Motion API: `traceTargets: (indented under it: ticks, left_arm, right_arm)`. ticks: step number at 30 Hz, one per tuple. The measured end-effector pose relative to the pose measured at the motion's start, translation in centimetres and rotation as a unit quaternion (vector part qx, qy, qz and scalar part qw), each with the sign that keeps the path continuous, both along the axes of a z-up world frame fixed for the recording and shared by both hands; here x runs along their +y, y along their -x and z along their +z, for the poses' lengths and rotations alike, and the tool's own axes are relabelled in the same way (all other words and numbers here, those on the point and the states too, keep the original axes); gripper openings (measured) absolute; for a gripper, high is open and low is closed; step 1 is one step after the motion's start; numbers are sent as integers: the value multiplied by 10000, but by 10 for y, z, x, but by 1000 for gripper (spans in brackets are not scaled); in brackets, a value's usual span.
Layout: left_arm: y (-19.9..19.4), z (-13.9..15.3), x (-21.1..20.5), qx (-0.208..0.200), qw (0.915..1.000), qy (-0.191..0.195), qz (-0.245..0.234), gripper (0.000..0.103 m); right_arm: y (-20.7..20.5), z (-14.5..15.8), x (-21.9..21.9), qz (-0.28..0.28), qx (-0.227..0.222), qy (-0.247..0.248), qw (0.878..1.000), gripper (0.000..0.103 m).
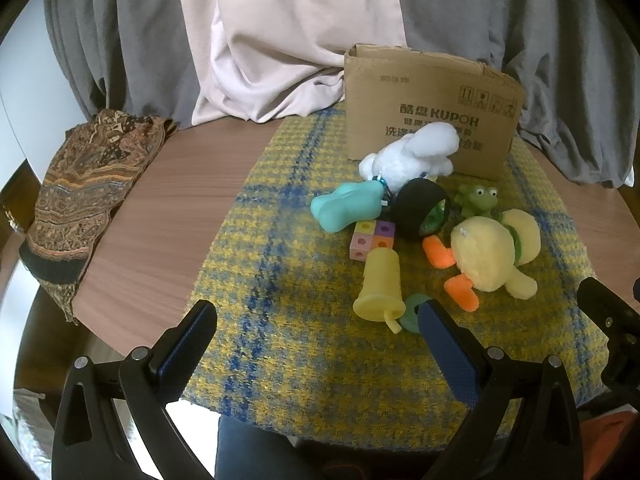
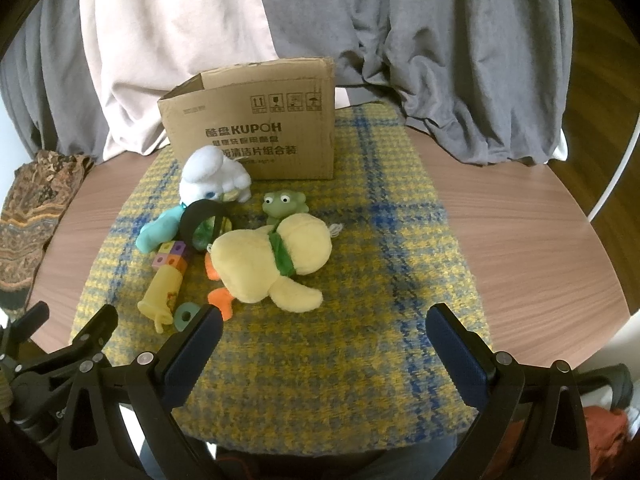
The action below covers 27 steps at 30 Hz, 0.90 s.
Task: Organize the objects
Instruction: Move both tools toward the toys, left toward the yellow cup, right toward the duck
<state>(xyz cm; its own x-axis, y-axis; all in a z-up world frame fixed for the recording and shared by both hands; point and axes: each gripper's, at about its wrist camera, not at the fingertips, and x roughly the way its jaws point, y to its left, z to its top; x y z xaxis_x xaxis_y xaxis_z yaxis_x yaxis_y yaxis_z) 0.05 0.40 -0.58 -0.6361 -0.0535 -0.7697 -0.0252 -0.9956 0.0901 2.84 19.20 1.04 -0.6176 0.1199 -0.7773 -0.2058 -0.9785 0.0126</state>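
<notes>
An open cardboard box (image 1: 432,108) (image 2: 256,120) stands at the back of a yellow-and-blue plaid mat (image 1: 288,280) (image 2: 360,264). In front of it lies a heap of toys: a white plush (image 1: 416,152) (image 2: 212,178), a green frog (image 1: 478,200) (image 2: 284,204), a yellow plush duck (image 1: 488,256) (image 2: 272,260), a teal toy (image 1: 348,204) (image 2: 158,232), a black ring (image 1: 416,208) (image 2: 200,216), coloured cubes (image 1: 372,238) (image 2: 172,258), a yellow cup (image 1: 380,288) (image 2: 162,292) and a small teal ring (image 1: 412,312) (image 2: 185,316). My left gripper (image 1: 316,320) is open and empty, near the mat's front. My right gripper (image 2: 324,324) is open and empty, just before the duck.
The mat lies on a round wooden table (image 1: 160,216) (image 2: 520,240). A patterned brown cloth (image 1: 80,196) (image 2: 32,204) hangs over the table's left edge. Grey and pink curtains (image 1: 280,40) (image 2: 440,40) hang behind the box.
</notes>
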Motion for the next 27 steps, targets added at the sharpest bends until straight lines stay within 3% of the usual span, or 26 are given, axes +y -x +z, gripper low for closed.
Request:
traceTargets:
  ticks: [27]
  left_arm:
    - [15, -27, 14, -99, 9994, -48, -334, 103]
  right_arm:
    - [7, -18, 3, -97, -13, -152, 9998, 102]
